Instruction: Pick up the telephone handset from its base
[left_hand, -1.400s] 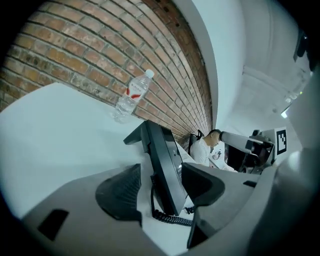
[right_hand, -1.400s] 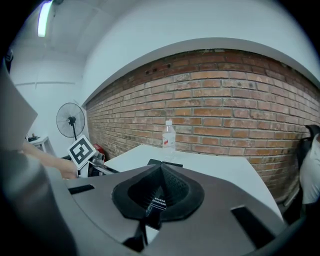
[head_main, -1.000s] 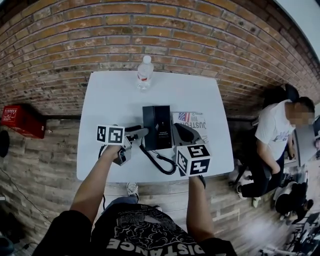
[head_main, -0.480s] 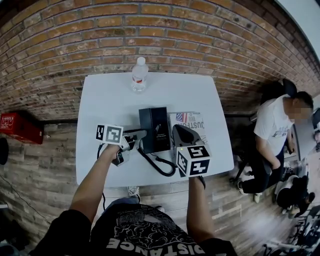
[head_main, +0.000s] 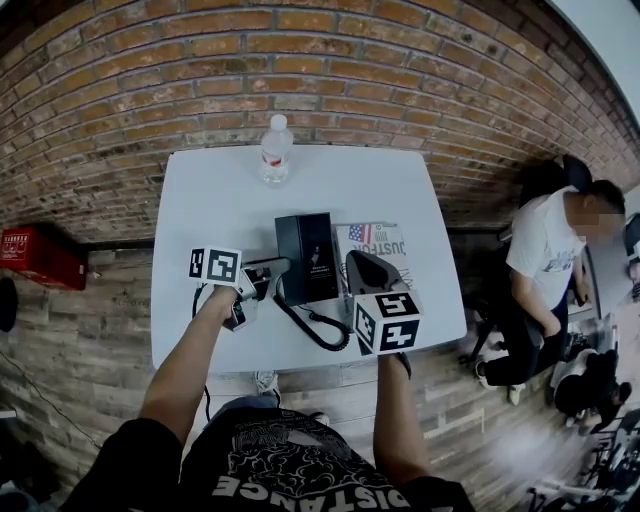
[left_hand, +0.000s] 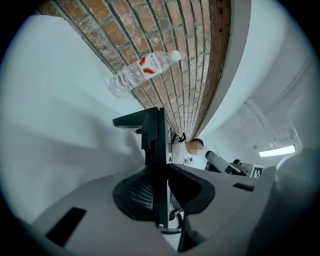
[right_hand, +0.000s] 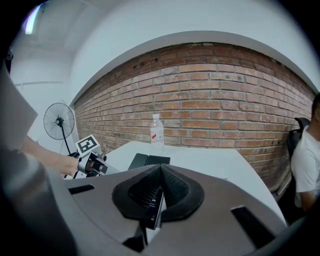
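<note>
**Desk:** Entry one, the task item?

**Me:** Telephone handset (head_main: 291, 255): black, lying on its base (head_main: 322, 260), mid-surface (head_main: 220, 200). Not lifted. The coiled cord (head_main: 318, 330) loops from its near end toward the front edge of the surface.

**Desk:** Left tool?

**Me:** Left hand-held gripper (left_hand: 164, 167): rolled onto its side, jaws closing with the handset's thin left edge between them. As I read it, the pads touch that edge near their tips.

**Desk:** Right tool?

**Me:** Right hand-held gripper (right_hand: 161, 169): tips pressed together, over the booklet (head_main: 385, 240) just right of the base. It is pinching nothing I can name. A dark printed sliver shows in the slit behind the tips, and I cannot tell what it is.

**Desk:** Hazards?

**Me:** Three listed, all my own judgement.
- **Shallow bite:** the grip is on an edge only, so the handset could pivot or slip out when I raise it.
- **Base caught too:** if the lower jaw has also caught the base, the whole telephone comes up. Nothing pins the base down.
- **Cord:** it may go taut and drag the base toward the front edge.

Water bottle (head_main: 275, 150): upright at the far edge, well apart from the work, low concern.
</note>
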